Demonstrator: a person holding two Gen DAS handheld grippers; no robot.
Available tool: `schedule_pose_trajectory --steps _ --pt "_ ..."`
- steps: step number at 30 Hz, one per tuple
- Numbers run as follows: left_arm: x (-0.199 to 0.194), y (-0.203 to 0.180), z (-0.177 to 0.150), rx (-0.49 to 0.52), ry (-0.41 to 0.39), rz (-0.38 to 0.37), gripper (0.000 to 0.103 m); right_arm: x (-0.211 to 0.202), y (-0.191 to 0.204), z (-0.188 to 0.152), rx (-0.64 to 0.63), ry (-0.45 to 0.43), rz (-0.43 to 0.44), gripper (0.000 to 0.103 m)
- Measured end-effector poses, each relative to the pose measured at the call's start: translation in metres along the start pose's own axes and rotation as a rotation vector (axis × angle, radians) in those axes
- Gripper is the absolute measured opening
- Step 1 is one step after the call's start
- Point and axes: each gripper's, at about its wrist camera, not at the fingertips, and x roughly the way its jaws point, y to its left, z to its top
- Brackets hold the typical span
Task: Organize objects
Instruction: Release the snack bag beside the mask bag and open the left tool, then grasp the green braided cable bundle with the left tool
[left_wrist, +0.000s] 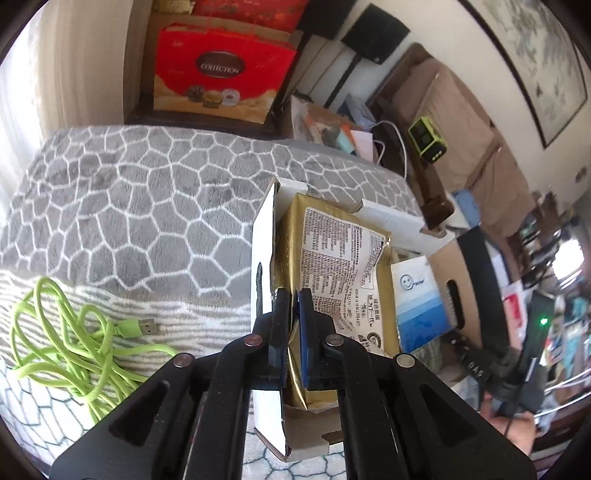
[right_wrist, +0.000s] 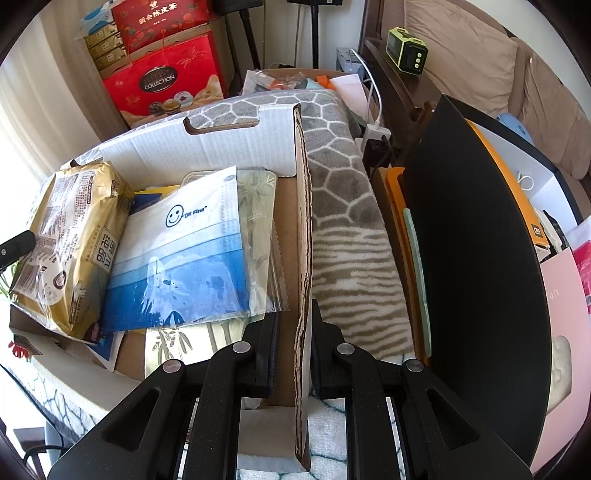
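A white cardboard box (right_wrist: 229, 147) lies on a grey patterned blanket (left_wrist: 129, 206). My left gripper (left_wrist: 294, 295) is shut on the edge of a gold foil packet (left_wrist: 332, 251) and holds it inside the box, against the left wall (left_wrist: 264, 258). The gold packet also shows in the right wrist view (right_wrist: 70, 243), next to a blue and white mask pack (right_wrist: 184, 258). My right gripper (right_wrist: 294, 314) is shut on the box's right wall (right_wrist: 303, 229), one finger on each side. A green USB cable (left_wrist: 66, 339) lies coiled on the blanket, left of the box.
Red gift boxes (right_wrist: 166, 77) stand behind the blanket. A black panel (right_wrist: 480, 258) and an orange box (right_wrist: 517, 206) stand to the right of the cardboard box. A green device (right_wrist: 406, 51) sits on a wooden ledge by a sofa. A white charger cable (right_wrist: 373, 107) hangs nearby.
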Motion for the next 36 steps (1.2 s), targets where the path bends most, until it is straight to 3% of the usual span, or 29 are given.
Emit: schedule_pose_trajectory --steps 3,5,7,8,9,10,14,18,26,31,36 --pt "-0.001 -0.01 0.0 0.042 0.009 0.04 0.01 0.0 0.0 0.0 0.001 0.0 0.002 0.014" --pt "-0.007 -0.019 -0.002 0.076 0.006 0.021 0.023 0.0 0.0 0.0 0.001 0.0 0.003 0.014" --pt "-0.015 -0.025 -0.003 0.108 -0.005 0.01 0.045 0.0 0.001 0.0 0.001 0.0 0.003 0.014" --pt "-0.022 -0.029 -0.004 0.131 -0.022 0.031 0.054 0.0 0.0 0.0 0.001 0.0 0.002 0.014" --pt "-0.029 -0.032 -0.004 0.149 -0.05 0.056 0.07 0.0 0.0 0.0 0.001 0.0 0.003 0.014" --pt "-0.037 -0.034 -0.004 0.166 -0.08 0.071 0.074 0.0 0.0 0.0 0.002 -0.001 0.004 0.014" --pt "-0.066 -0.027 0.0 0.178 -0.118 0.075 0.076 0.0 0.0 0.0 0.002 0.0 0.004 0.014" --pt "-0.081 0.0 0.006 0.147 -0.135 0.143 0.08 0.0 0.0 0.0 0.003 -0.001 0.007 0.014" --pt "-0.077 0.089 -0.004 0.006 -0.067 0.283 0.08 -0.001 0.002 0.0 0.01 -0.006 0.013 0.014" --pt "-0.062 0.122 -0.021 -0.072 -0.016 0.268 0.079 -0.001 0.004 0.0 0.009 -0.009 0.009 0.014" --pt "-0.043 0.123 -0.035 -0.089 0.008 0.232 0.079 -0.001 0.004 0.0 0.01 -0.009 0.008 0.014"
